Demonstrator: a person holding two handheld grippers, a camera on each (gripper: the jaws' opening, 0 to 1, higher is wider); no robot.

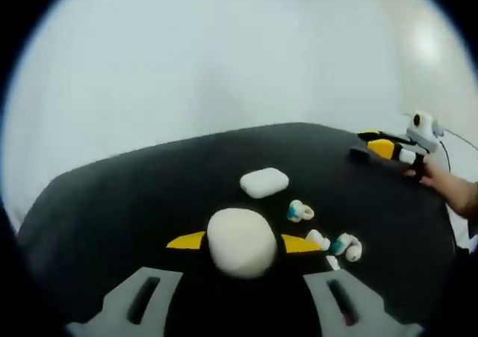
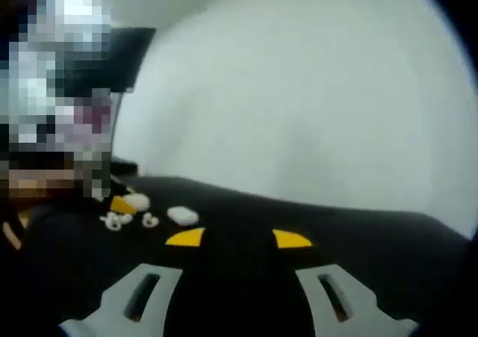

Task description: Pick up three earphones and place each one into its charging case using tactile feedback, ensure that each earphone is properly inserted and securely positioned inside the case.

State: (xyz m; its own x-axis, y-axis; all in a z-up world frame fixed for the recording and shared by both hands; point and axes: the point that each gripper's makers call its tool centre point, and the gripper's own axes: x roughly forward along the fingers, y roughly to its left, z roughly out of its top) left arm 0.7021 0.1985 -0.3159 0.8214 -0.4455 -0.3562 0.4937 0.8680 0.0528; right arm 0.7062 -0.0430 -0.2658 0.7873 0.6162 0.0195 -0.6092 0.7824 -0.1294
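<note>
My left gripper [image 1: 243, 242] stands open low over the black table [image 1: 112, 202], its yellow fingertips [image 1: 187, 240] on either side of a white oval charging case [image 1: 240, 241]. Whether they touch it I cannot tell. A second white case [image 1: 264, 182] lies just beyond. To the right lie white and teal earphones, one [image 1: 300, 211] alone and two more [image 1: 347, 246] close together. My right gripper [image 2: 237, 238] is open and holds nothing, hovering over the table; it also appears at the far right [image 1: 377, 144], held by a hand [image 1: 448, 187]. From there the cases [image 2: 182, 216] and earphones [image 2: 112, 221] look small at the left.
The black table ends in a rounded far edge [image 1: 299, 126] against a plain pale wall. A thin cable [image 1: 455, 139] trails off behind the right gripper. A person stands at the left of the right gripper view.
</note>
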